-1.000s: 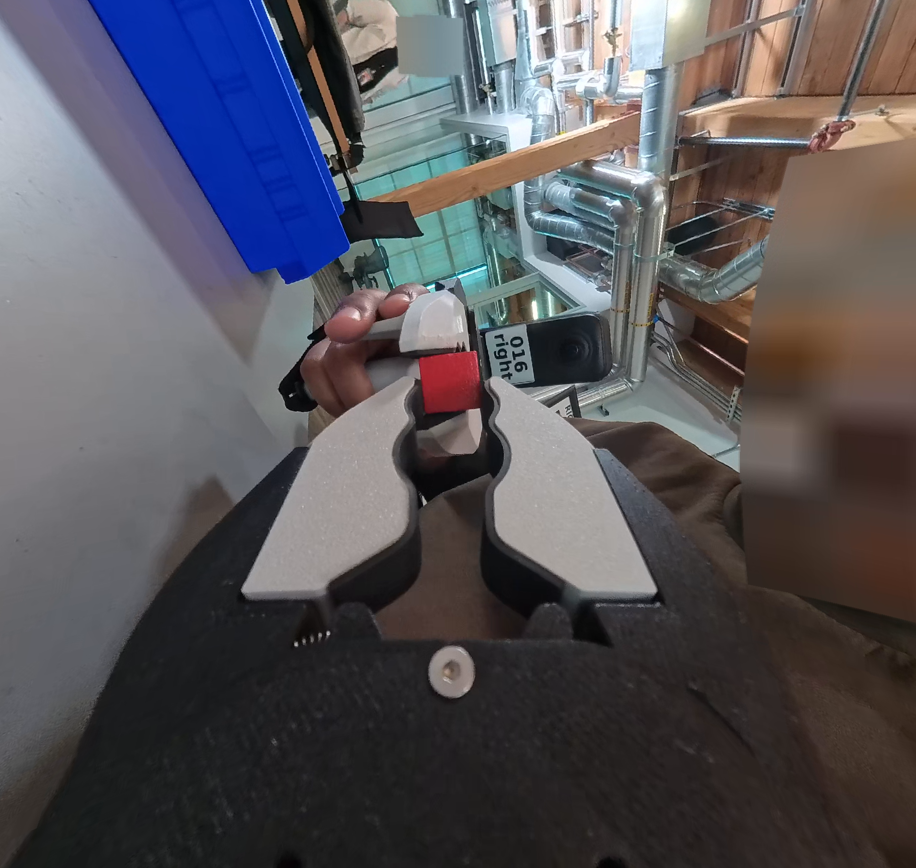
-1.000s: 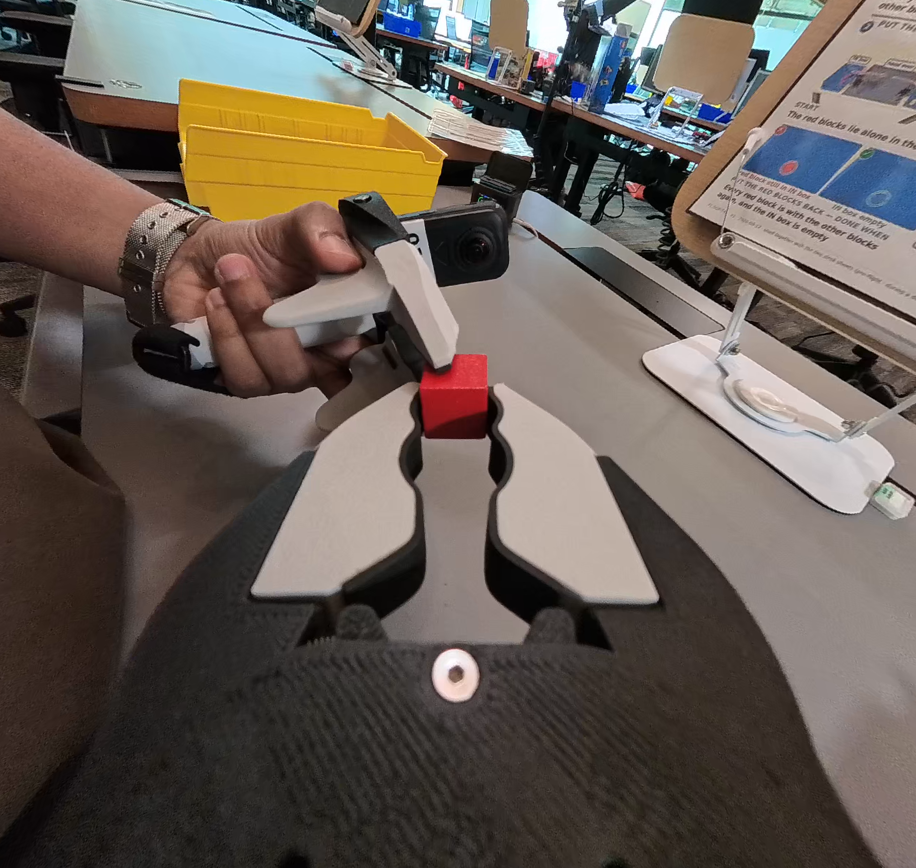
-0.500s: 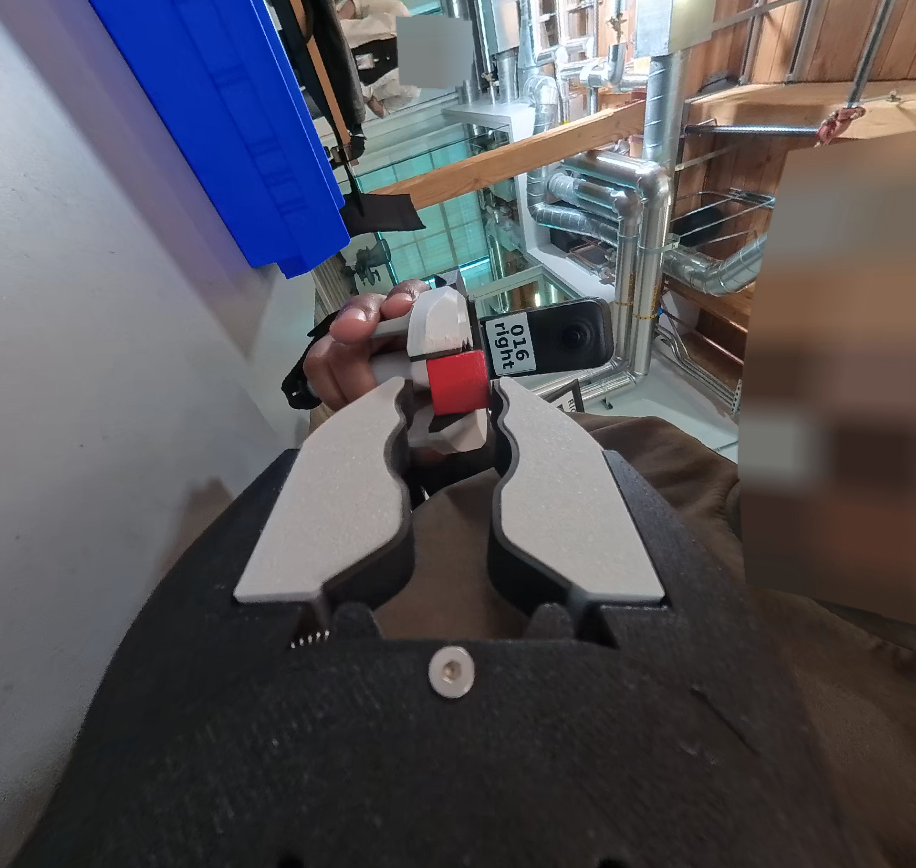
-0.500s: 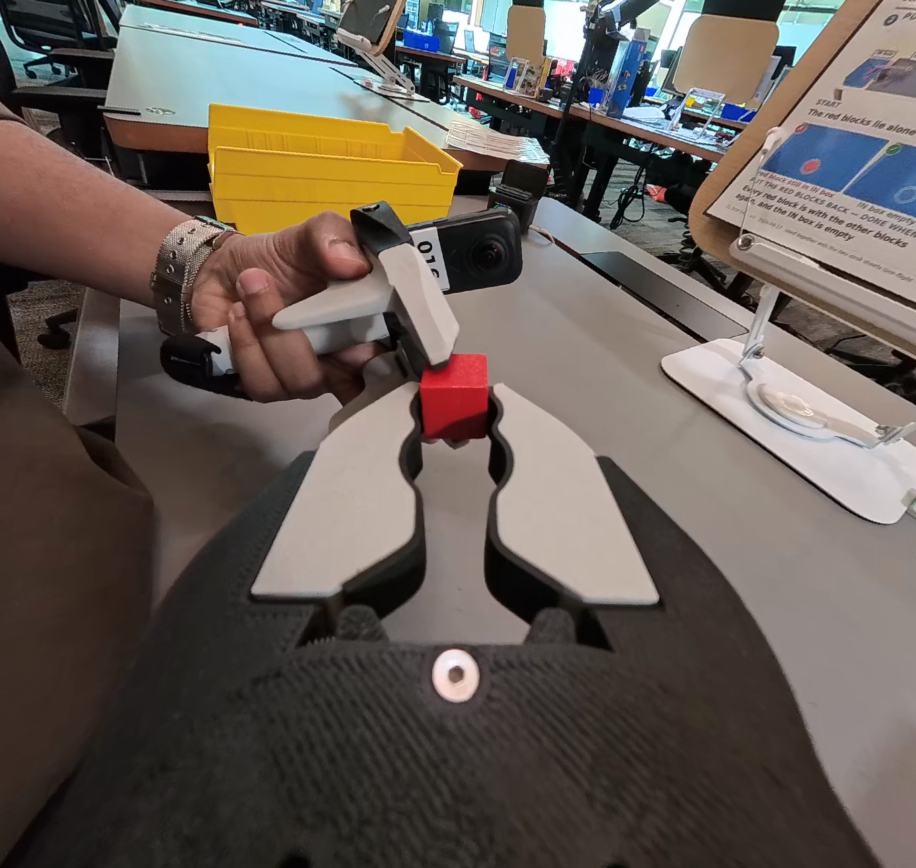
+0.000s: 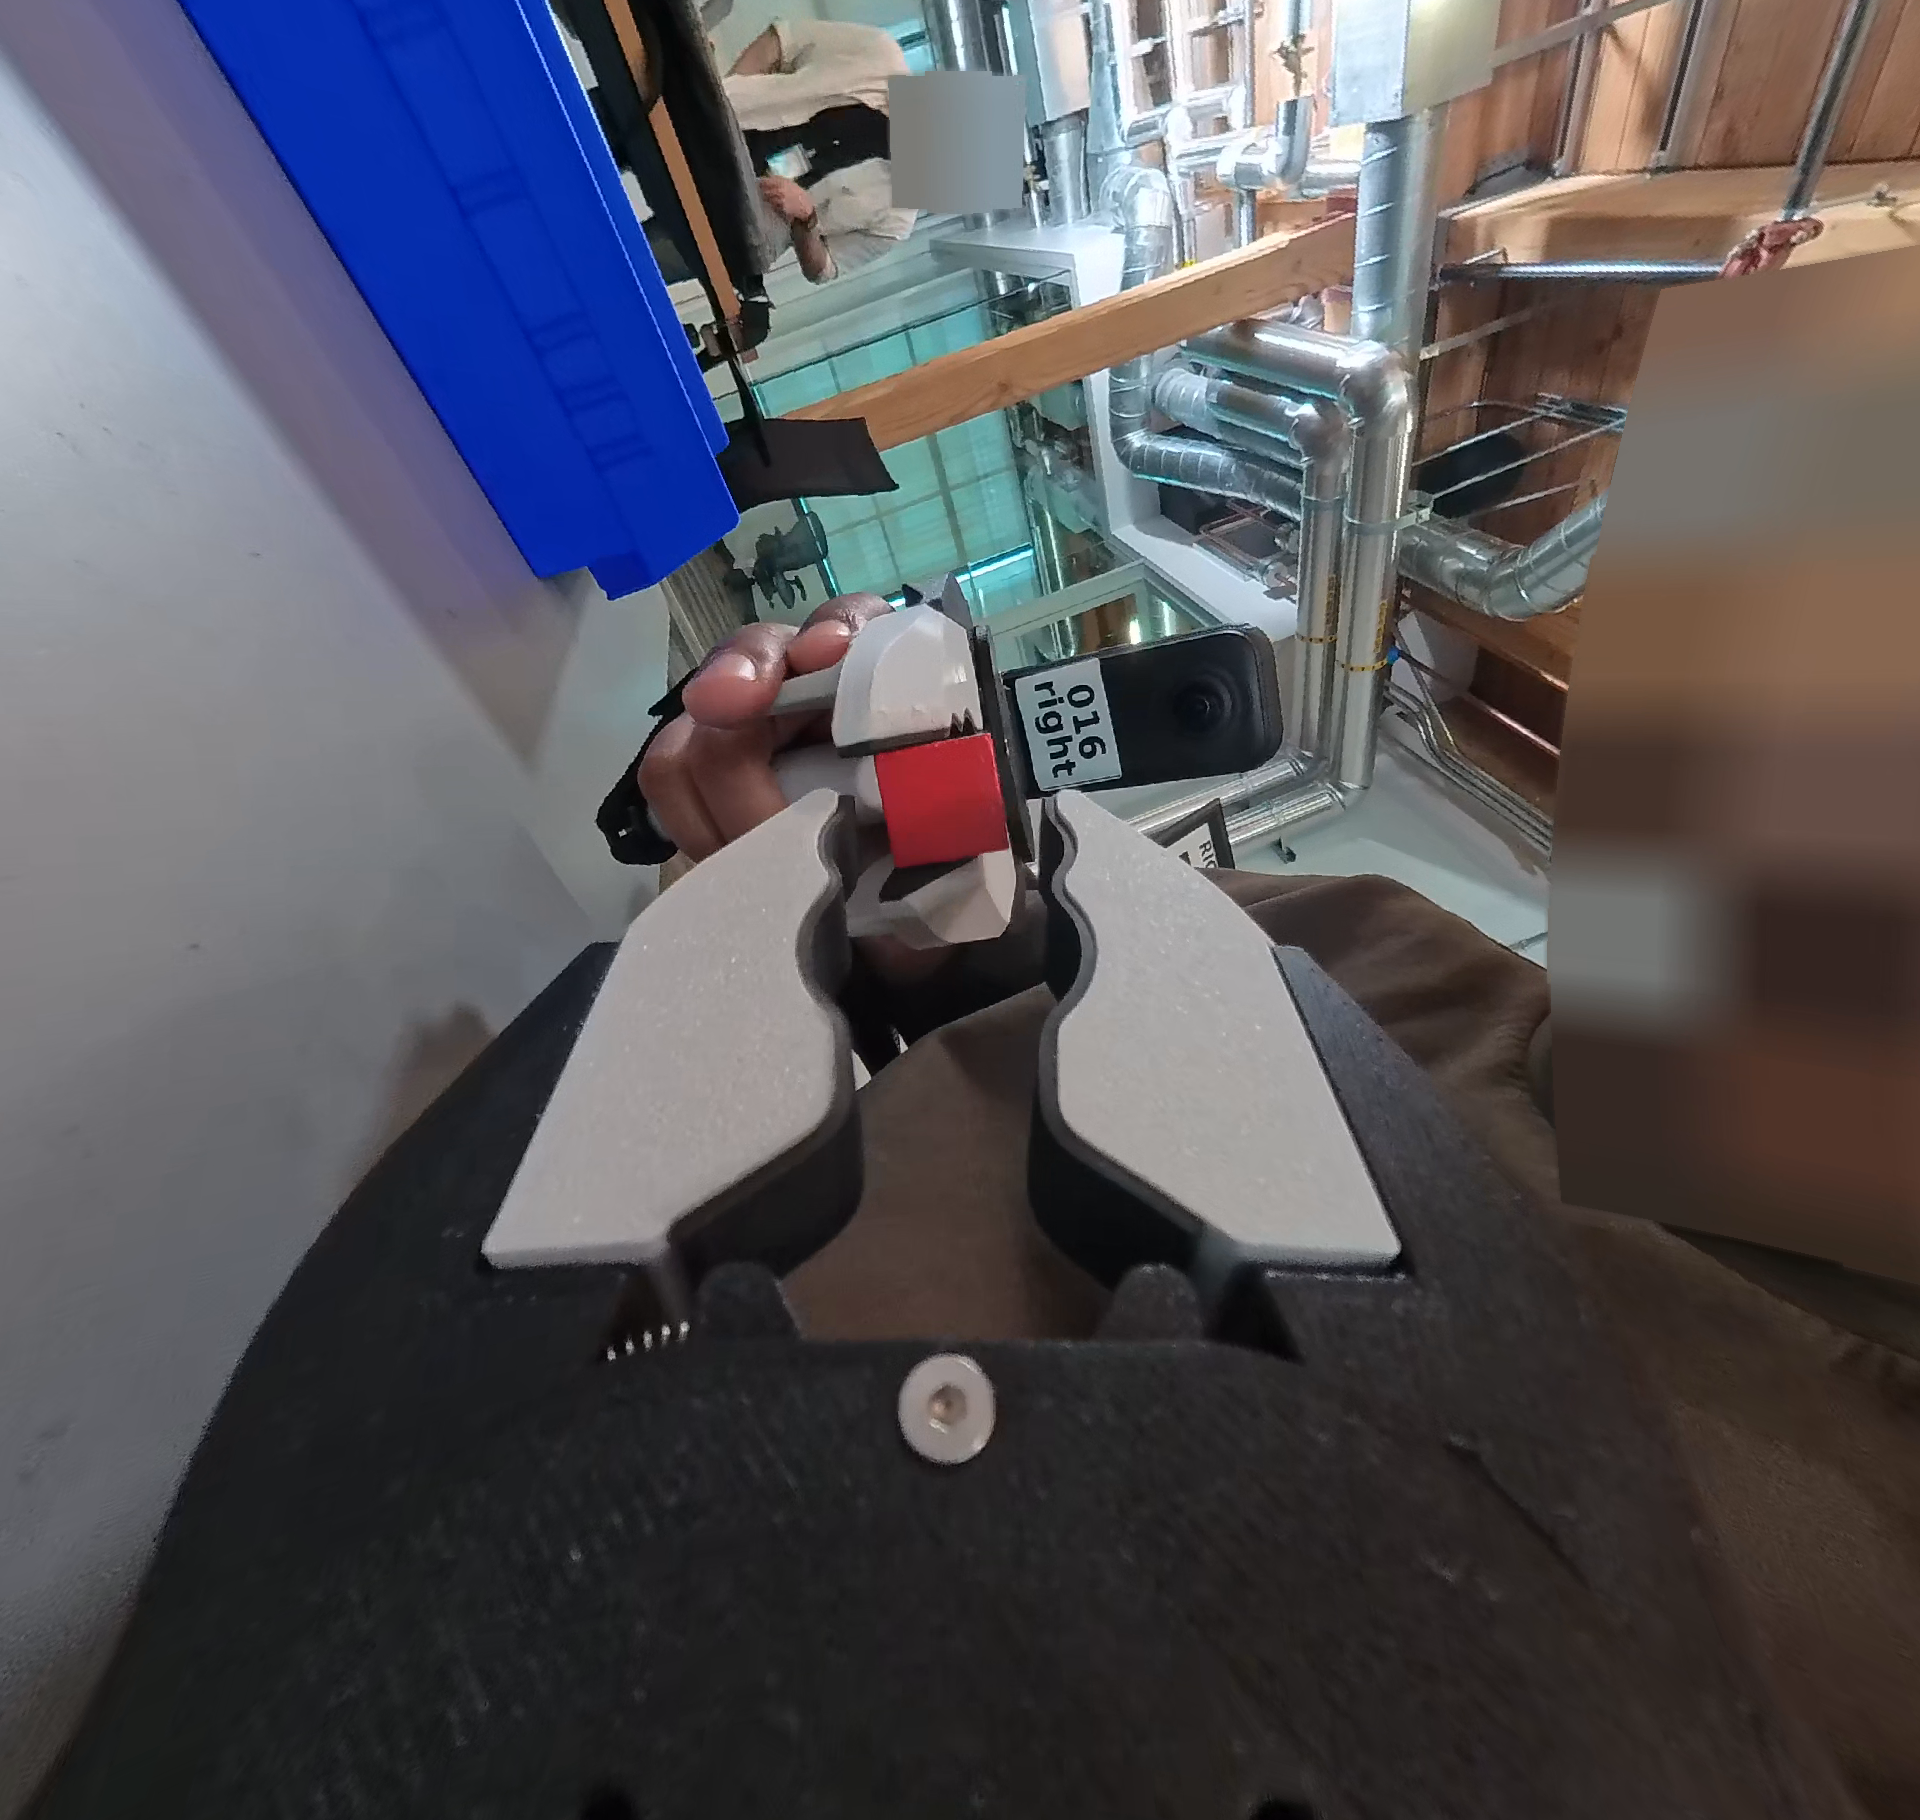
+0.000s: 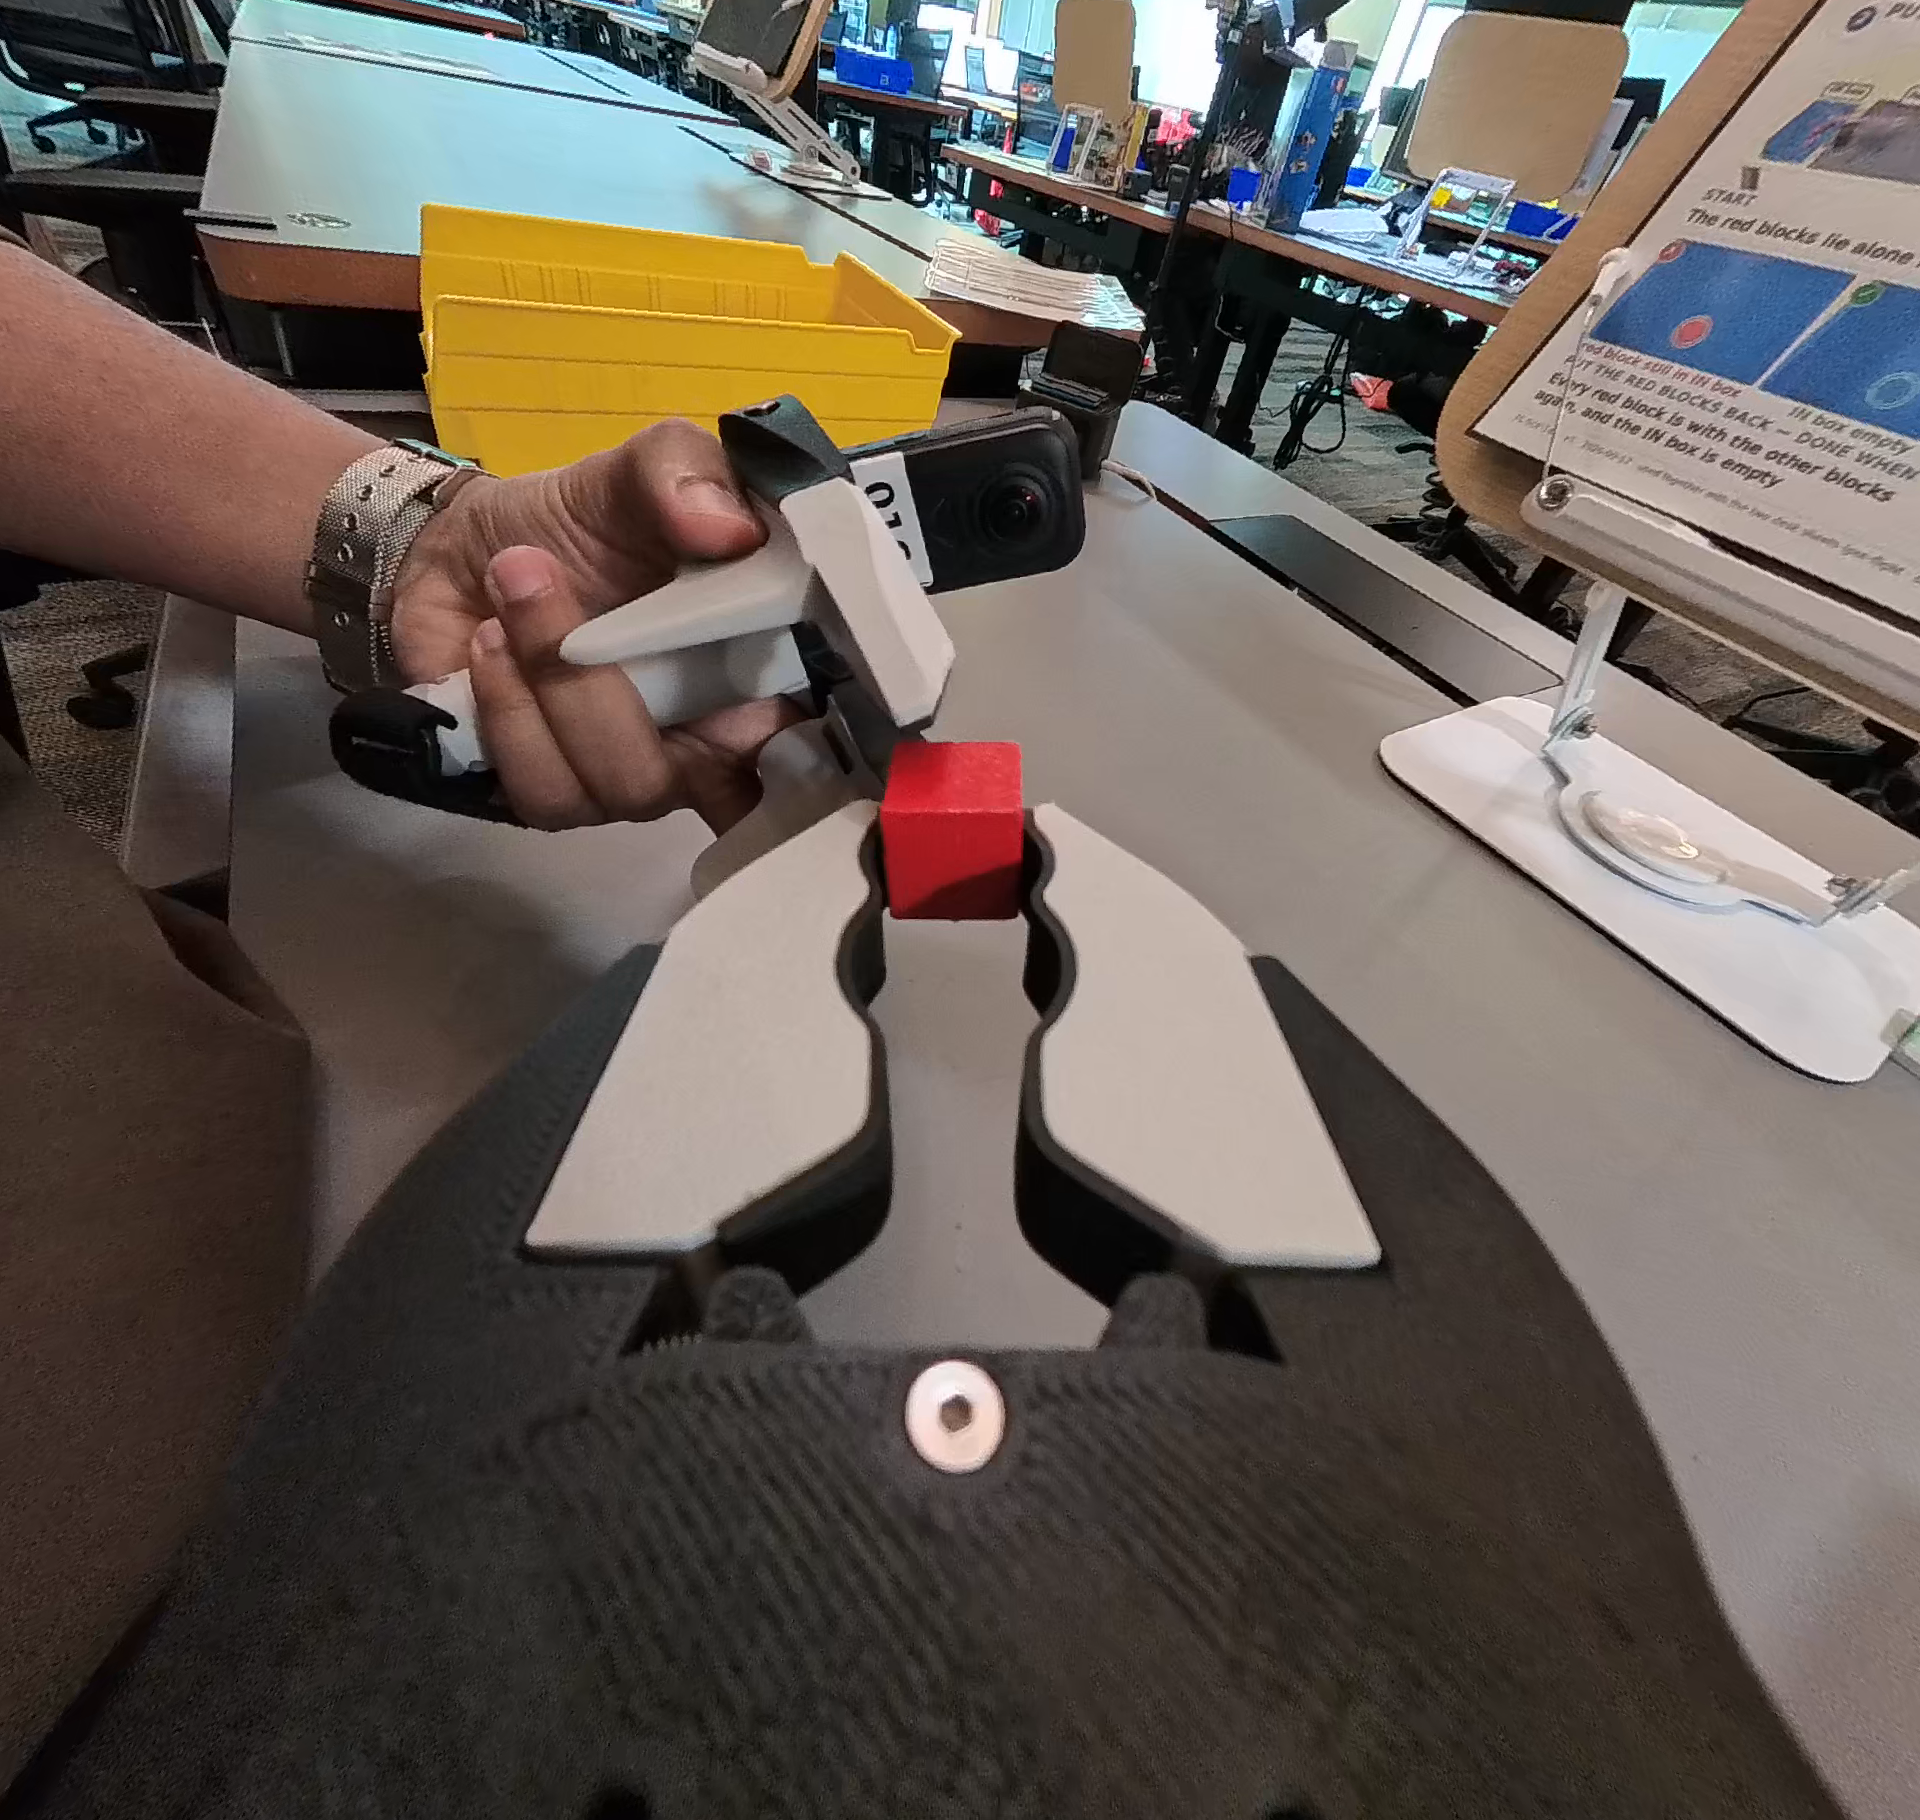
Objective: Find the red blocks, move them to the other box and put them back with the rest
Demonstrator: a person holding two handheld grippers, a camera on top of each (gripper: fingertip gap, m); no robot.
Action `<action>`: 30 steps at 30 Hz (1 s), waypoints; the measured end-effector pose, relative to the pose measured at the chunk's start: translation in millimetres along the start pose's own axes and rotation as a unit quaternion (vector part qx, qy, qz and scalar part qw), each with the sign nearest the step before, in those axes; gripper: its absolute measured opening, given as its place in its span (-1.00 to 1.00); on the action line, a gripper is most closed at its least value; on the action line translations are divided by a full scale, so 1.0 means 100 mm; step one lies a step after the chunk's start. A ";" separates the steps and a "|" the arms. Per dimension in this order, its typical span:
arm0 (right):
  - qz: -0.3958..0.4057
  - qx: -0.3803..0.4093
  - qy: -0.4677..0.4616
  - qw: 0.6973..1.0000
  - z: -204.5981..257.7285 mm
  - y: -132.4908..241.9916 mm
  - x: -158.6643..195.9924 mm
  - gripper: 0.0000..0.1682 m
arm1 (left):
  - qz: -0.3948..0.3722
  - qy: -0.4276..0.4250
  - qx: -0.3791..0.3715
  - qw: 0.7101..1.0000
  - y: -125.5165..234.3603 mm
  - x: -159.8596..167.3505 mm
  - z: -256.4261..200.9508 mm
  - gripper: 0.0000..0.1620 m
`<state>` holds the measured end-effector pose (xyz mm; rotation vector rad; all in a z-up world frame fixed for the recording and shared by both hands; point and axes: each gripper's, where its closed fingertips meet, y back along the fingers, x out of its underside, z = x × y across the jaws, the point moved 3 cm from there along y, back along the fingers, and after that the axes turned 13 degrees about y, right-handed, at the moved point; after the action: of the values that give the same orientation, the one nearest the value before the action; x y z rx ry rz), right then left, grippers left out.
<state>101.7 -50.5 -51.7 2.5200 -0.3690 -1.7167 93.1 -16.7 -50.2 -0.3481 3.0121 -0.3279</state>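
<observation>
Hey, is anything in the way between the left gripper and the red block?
Nothing visible. The red block sits right at the open fingers of the left gripper, clamped on its other sides by the right gripper.

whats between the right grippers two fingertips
The red block, clamped between the right gripper fingertips in the right wrist view; the left wrist view confirms it.

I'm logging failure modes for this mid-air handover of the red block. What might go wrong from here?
1. The right gripper pinches the red block only at its fingertips, over bare table; a slip would likely drop it outside any box.
2. The open left gripper brackets the block closely, one finger just above it; pulling away crookedly might knock it loose.
</observation>
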 end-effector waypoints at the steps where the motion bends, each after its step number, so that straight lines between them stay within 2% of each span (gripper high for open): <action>1: 0.000 0.001 0.000 1.000 0.00 0.00 0.00 -0.73 | 0.000 0.000 0.000 1.000 0.00 0.00 0.00 -0.58; 30: -0.001 0.038 -0.036 0.999 -0.22 0.08 0.03 -0.73 | -0.001 -0.012 -0.005 1.000 0.01 -0.01 -0.01 -0.55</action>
<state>122.1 -61.1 -44.9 2.5150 -0.4446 -1.8332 93.6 -15.4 -49.1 -0.3547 2.9909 -0.3060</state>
